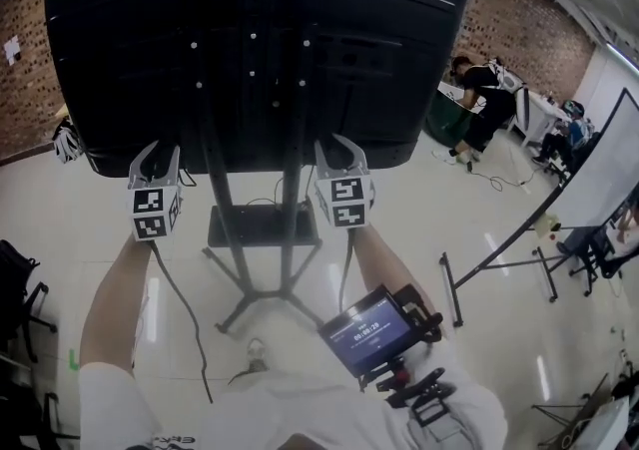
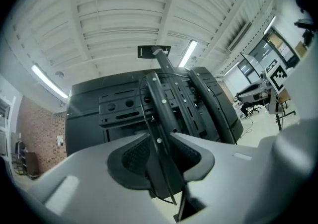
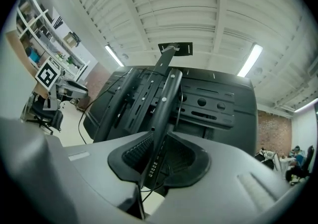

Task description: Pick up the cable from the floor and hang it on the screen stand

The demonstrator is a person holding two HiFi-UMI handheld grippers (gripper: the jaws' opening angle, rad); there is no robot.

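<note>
The screen stand (image 1: 215,209) carries a large black screen (image 1: 250,39), seen from behind, with a small shelf (image 1: 262,225) low between its two uprights. My left gripper (image 1: 156,151) is under the screen's lower left edge, the right gripper (image 1: 337,146) under its lower middle, both pointing at the screen. In the left gripper view the left gripper (image 2: 160,141) stands open, an upright (image 2: 166,113) showing through the gap with a thin black cable (image 2: 147,118) running down it. The right gripper (image 3: 161,141) is open too, framing the other upright (image 3: 166,104). Nothing is pinched in either.
The stand's legs (image 1: 262,290) spread on the glossy floor in front of my feet. A person (image 1: 479,99) bends over a green bin at the back right. A whiteboard on a stand (image 1: 589,179) is at the right, a dark chair (image 1: 15,288) at the left.
</note>
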